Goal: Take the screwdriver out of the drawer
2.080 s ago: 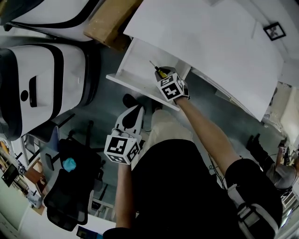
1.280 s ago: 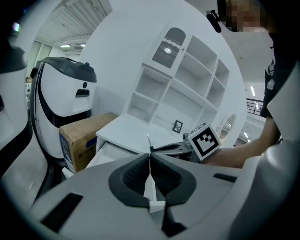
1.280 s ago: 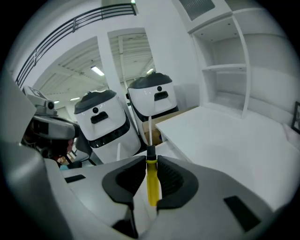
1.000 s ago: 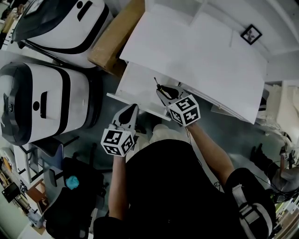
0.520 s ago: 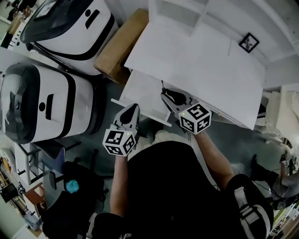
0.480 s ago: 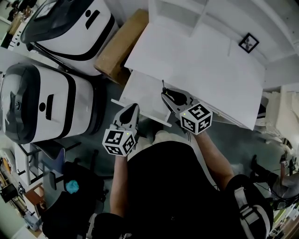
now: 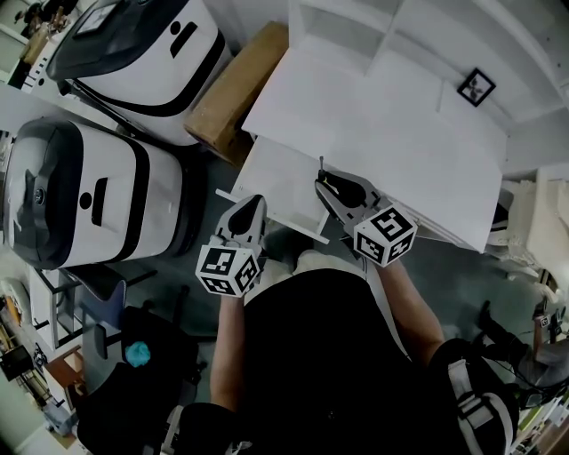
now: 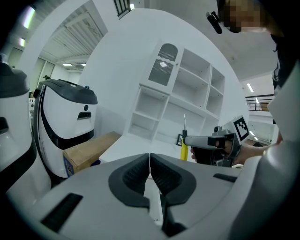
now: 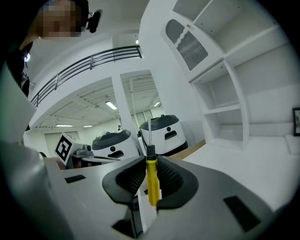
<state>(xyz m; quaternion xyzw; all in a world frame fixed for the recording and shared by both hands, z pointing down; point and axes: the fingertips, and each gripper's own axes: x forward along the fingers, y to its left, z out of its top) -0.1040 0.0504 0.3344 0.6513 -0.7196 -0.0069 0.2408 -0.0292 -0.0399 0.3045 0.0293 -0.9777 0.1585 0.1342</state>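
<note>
White desk (image 7: 382, 124), drawer (image 7: 276, 178) open, white machines (image 7: 89, 195) beside — right gripper (image 9: 151, 177) fingers (image 9: 174, 180) tight on yellow screwdriver (image 9: 152, 187) — left gripper (image 8: 150, 171) fingers (image 8: 131, 177) together.

Desk: a white desk top (image 7: 382, 124) spans the middle and right of the head view.
On the desk: a small black-framed picture (image 7: 476, 86) sits near its far right corner; a white shelf unit (image 7: 356, 22) stands at its far edge.
Drawer: a white drawer (image 7: 276, 182) stands pulled out at the desk's near left side.
Floor: on the grey floor (image 7: 453, 275), a cardboard box (image 7: 233, 84) is just left of the desk; a near white-and-black machine (image 7: 89, 191) and a far one (image 7: 147, 44) stand further left.
</note>
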